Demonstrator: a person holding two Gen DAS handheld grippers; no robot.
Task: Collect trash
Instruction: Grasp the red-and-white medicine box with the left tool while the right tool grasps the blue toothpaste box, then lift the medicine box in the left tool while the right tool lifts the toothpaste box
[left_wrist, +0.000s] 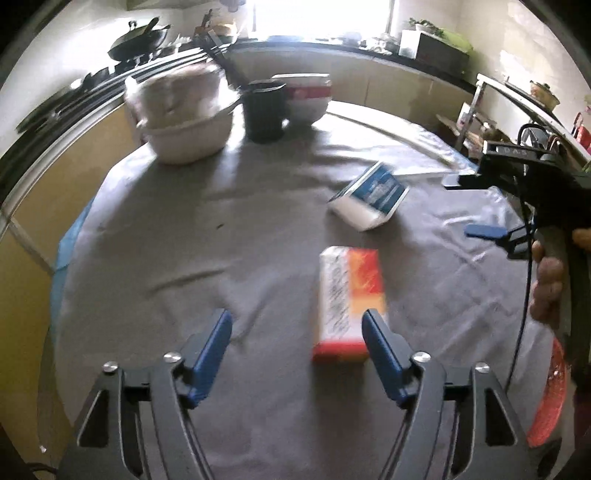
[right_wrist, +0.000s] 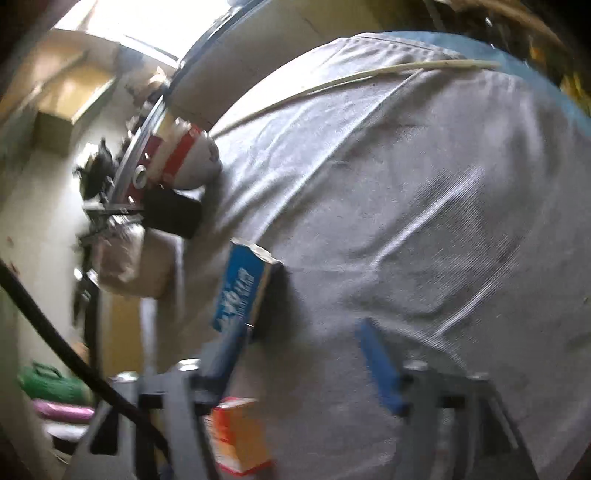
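Note:
An orange, red and white carton (left_wrist: 349, 302) lies flat on the grey tablecloth (left_wrist: 184, 258). My left gripper (left_wrist: 297, 332) is open just in front of it, and the carton's near end sits beside the right finger without being pressed. A blue and white carton (left_wrist: 371, 195) lies further back. At the right edge a hand holds my right gripper (left_wrist: 469, 206), open and empty, to the right of the blue carton. In the right wrist view the right gripper (right_wrist: 303, 339) stands open over bare cloth. The blue carton (right_wrist: 242, 288) is just past its left finger and the orange carton (right_wrist: 236, 435) below it.
A white basin (left_wrist: 184, 122) holding a bag, a black cup (left_wrist: 264, 110) and a red and white bowl (left_wrist: 306, 96) stand at the table's far edge. A pale thin stick (right_wrist: 369, 77) lies across the cloth. Something red (left_wrist: 546, 398) shows beyond the table's right edge. Kitchen counters surround the table.

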